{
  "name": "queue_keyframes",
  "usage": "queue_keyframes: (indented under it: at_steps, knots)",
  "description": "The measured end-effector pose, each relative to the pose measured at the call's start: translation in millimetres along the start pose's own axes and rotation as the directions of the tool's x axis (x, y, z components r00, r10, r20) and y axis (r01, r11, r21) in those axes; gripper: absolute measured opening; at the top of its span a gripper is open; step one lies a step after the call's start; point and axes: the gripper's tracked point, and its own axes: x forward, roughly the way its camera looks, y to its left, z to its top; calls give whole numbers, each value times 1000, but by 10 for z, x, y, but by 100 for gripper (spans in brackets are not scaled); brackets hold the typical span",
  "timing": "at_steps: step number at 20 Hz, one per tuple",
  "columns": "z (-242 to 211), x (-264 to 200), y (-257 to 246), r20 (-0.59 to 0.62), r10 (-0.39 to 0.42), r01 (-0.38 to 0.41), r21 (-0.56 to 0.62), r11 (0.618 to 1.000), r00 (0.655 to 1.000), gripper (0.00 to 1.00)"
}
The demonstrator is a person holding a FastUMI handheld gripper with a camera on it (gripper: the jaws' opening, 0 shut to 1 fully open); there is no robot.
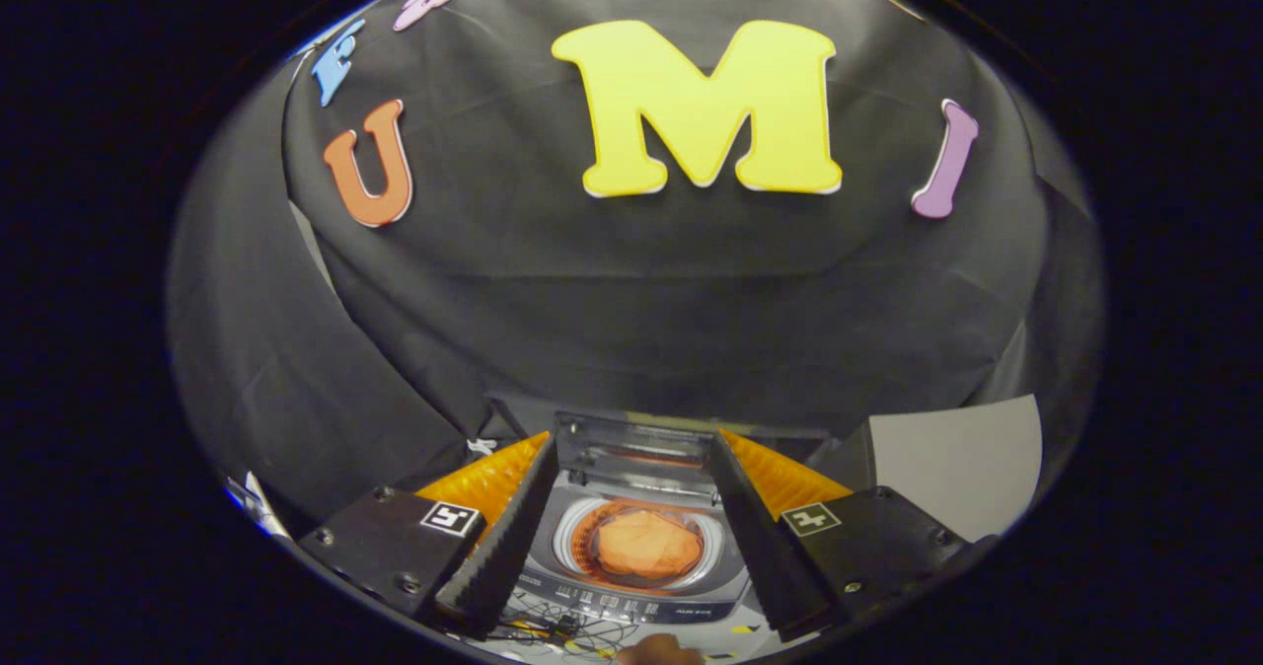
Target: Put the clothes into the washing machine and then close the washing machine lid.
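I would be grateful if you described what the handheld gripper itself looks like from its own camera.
The gripper has two long, straight fingers with ridged, sawtooth inner faces. Each runs out from a black, boxy block fixed with screws and bearing a small square black-and-white marker. Ribbed orange panels sit along the fingers' outer sides. The fingers stand open.

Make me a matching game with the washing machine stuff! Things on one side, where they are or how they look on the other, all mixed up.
Things:
1. orange cloth
2. washing machine lid
3. gripper
4. tangle of wires

Descriptions:
A. open, with the machine showing between its fingers
B. lying inside the drum
C. standing up open behind the drum
D. spread on the surface in front of the washing machine

Right pairs: 1-B, 2-C, 3-A, 4-D
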Motion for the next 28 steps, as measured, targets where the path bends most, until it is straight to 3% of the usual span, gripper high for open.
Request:
queue_keyframes:
  at_steps: [5, 11, 15, 23, 28]
  knots:
    - [43, 279, -37, -43, 2, -1, 23, 1000, 999, 96]
    - [-12, 1019, -187, -138, 15, -2, 92, 996, 990, 96]
    - [-99, 1498, -378, -195, -50, 69, 90, 994, 980, 96]
    - [-222, 1979, -373, -228, -69, 106, 152, 983, 971, 96]
    - [-243, 2055, -433, -196, -127, 142, 67, 988, 972, 96]
